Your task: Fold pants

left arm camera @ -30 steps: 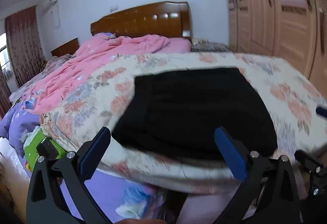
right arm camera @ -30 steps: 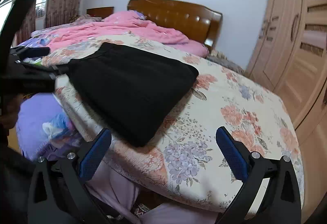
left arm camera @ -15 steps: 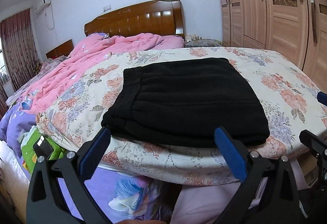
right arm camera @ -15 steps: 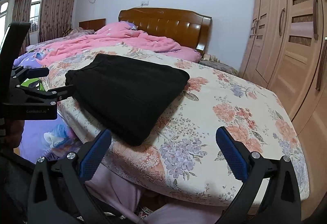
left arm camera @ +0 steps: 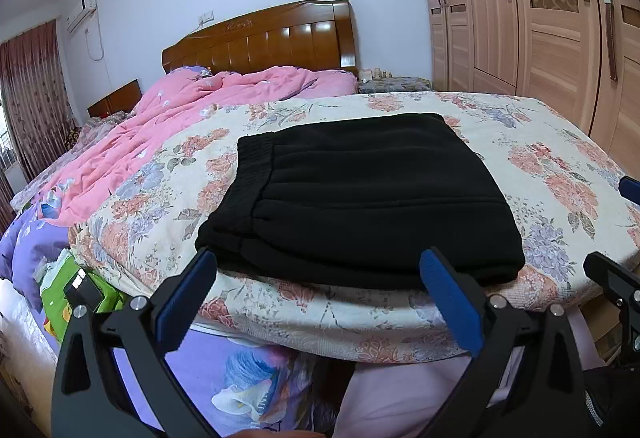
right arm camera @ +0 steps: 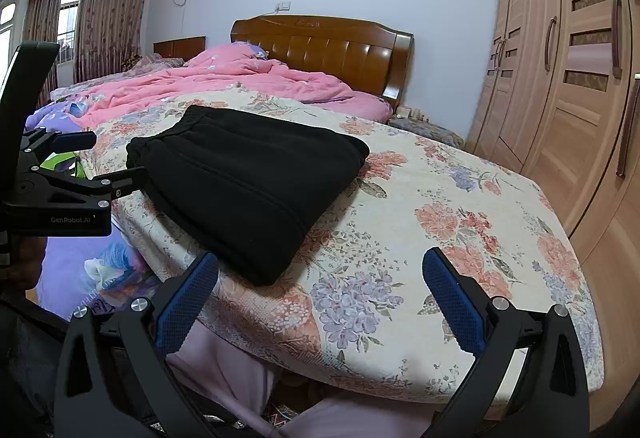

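The black pants (left arm camera: 360, 194) lie folded into a neat rectangle on the floral bedspread (left arm camera: 560, 166) near the foot of the bed, waistband to the left. They also show in the right wrist view (right arm camera: 248, 182). My left gripper (left arm camera: 318, 292) is open and empty, just in front of the pants' near edge, off the bed. My right gripper (right arm camera: 320, 292) is open and empty, held before the bed edge, to the right of the pants. The left gripper also shows at the left of the right wrist view (right arm camera: 120, 178).
A pink quilt (left arm camera: 192, 118) is bunched toward the wooden headboard (left arm camera: 260, 38). Wooden wardrobes (right arm camera: 568, 70) stand along the right. Purple bedding (left arm camera: 248, 370) and a green item (left arm camera: 60, 290) lie below the bed's left edge.
Both grippers have pulled back and steadied; the view levelled out. The pants have not moved and stay folded on the bed.
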Motion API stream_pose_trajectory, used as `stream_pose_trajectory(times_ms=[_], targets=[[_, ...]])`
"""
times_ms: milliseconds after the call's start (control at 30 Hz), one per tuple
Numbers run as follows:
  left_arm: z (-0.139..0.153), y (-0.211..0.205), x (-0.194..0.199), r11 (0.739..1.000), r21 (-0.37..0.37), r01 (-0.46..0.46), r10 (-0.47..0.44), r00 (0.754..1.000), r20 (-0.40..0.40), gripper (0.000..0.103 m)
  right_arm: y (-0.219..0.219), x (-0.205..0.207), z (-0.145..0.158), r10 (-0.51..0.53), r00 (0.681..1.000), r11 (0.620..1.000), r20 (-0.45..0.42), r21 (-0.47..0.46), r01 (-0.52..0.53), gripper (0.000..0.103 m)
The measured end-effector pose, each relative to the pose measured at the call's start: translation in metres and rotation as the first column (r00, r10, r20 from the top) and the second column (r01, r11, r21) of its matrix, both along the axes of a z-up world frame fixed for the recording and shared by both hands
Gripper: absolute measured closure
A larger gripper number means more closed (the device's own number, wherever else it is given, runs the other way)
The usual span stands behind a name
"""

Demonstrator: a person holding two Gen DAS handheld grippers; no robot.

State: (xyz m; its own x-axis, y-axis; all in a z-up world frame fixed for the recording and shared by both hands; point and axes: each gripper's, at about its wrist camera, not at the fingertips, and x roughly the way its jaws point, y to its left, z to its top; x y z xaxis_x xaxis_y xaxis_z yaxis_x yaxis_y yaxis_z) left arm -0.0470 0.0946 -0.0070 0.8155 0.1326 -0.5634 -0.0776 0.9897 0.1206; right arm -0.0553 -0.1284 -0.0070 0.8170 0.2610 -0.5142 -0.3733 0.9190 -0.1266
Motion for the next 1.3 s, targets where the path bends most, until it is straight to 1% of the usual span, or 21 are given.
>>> stream_pose_trajectory(times_ms=[1300], targets=[[0.0008, 0.0008, 0.0022, 1.000, -0.006, 0.003, -0.003, 1.000, -0.004, 0.001, -0.0008, 0.0006, 0.0016, -0.010, 1.000, 1.000, -0.001, 0.002, 0.010, 0.005]])
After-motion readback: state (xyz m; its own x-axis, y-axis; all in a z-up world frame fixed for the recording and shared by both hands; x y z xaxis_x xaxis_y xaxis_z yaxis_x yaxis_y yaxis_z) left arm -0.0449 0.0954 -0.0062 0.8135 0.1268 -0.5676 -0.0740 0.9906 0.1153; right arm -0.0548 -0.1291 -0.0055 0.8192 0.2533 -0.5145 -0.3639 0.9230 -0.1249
